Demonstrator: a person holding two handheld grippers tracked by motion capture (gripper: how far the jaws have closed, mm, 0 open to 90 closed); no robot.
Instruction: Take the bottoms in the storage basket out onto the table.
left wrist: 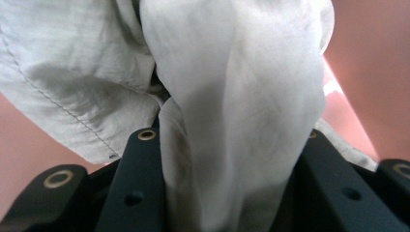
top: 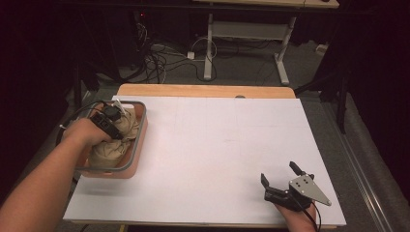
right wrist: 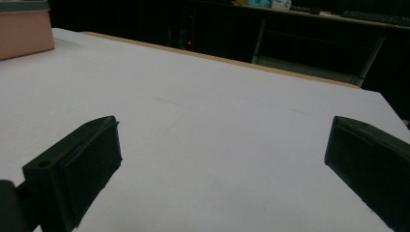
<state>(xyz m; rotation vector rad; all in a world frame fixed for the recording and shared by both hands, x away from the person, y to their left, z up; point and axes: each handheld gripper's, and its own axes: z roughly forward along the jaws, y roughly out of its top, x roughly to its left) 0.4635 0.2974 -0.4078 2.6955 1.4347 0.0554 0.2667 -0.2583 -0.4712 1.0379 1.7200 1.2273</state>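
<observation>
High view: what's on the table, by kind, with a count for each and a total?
Basket: 1, pink with a grey rim
Cloth: 1, beige, bunched in the basket
Grippers: 2, the left gripper shut on the cloth, the right gripper open on the bare white top
Total: 4

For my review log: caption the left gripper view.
Left hand-held gripper shut on a fold of pale cloth inside the pink basket.
</observation>
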